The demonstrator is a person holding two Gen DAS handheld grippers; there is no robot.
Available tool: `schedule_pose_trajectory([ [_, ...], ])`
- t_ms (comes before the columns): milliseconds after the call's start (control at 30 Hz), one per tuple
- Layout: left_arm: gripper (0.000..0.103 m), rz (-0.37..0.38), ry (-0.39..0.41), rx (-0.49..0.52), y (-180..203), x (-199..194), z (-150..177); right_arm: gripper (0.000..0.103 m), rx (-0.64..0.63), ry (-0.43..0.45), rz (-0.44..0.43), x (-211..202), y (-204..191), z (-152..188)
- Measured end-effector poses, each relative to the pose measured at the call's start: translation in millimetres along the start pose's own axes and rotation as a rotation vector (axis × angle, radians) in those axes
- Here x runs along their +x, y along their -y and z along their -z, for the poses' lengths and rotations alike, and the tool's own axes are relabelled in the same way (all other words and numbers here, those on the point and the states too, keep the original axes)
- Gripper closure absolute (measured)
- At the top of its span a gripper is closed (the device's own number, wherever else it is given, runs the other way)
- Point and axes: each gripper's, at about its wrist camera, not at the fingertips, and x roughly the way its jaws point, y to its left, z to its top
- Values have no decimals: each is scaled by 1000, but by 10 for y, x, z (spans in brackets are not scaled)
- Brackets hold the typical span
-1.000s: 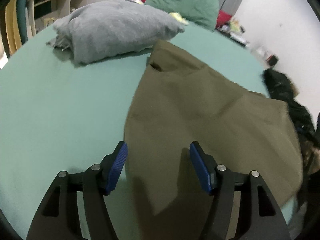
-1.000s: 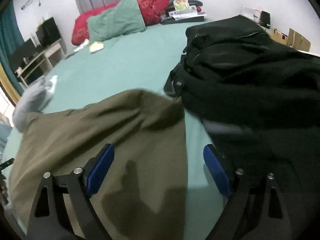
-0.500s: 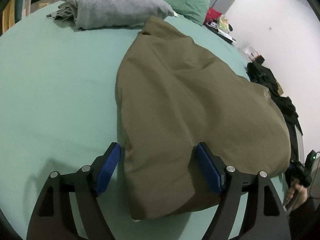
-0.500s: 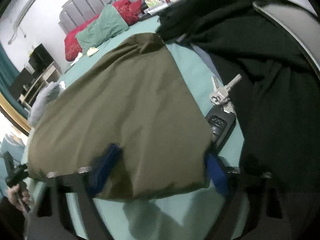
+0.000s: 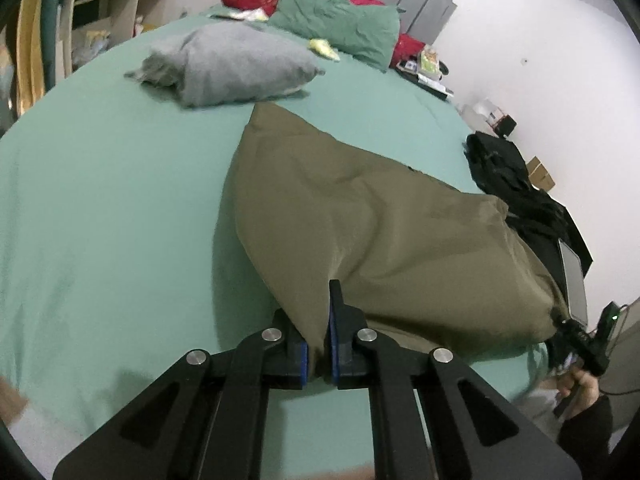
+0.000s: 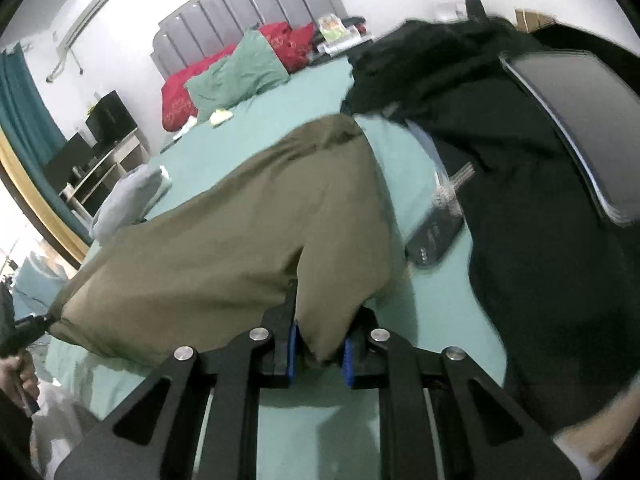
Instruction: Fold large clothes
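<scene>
Left wrist view: olive garment [image 5: 360,220] corner is pinched in left gripper [image 5: 318,344]; right gripper [image 6: 318,350] is clamped on opp. corner. Thin bite could be lost if pulled taut, and keys [image 6: 452,188] w/ fob [image 6: 434,236] beside the hem could be dragged.

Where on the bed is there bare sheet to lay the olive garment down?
Bare sheet lies left of the olive garment, before the grey bundle. Right is crowded: key fob, black clothes. Both claws, left and right, grip it.

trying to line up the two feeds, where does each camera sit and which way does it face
Left wrist: behind the left tool, facing up the bed toward the headboard; its fingers pinch the olive garment.
Right wrist: behind the right tool, facing the same way; it clamps the garment's other near corner.
Shared: olive garment, grey folded garment, green pillow.
</scene>
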Motion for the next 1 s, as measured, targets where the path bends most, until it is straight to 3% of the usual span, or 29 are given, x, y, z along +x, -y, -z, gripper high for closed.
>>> schedule_pose_trajectory([
  [100, 93, -60, -69, 30, -45, 102, 297, 86, 26, -106, 23, 138, 114, 241],
  [167, 88, -86, -130, -5, -162, 289, 486, 82, 44, -145, 27, 244, 173, 320],
  [267, 78, -90, -148, -87, -284, 375, 558, 75, 75, -153, 26, 300, 252, 325],
  [333, 75, -109, -141, -100, -265, 318, 520, 65, 73, -138, 45, 282, 245, 317],
  [433, 74, -130, -95, -77, -153, 136, 456, 63, 27, -79, 130, 170, 136, 273],
  [533, 59, -134, 4, -29, 64, -131, 361, 53, -87, 51, 215, 2, -102, 182],
  [600, 59, -152, 64, 9, 262, -252, 283, 32, -141, 140, 225, -89, -253, 137],
  [733, 52, -218, 173, 31, 514, -389, 179, 23, -272, 232, 174, -81, -660, 76],
  [867, 50, -287, 253, -5, 575, -506, 187, 17, -354, 194, 64, 176, -1009, 43],
  [1000, 50, -328, 229, -29, 476, -447, 194, 6, -419, 87, -14, 563, -1377, 29],
])
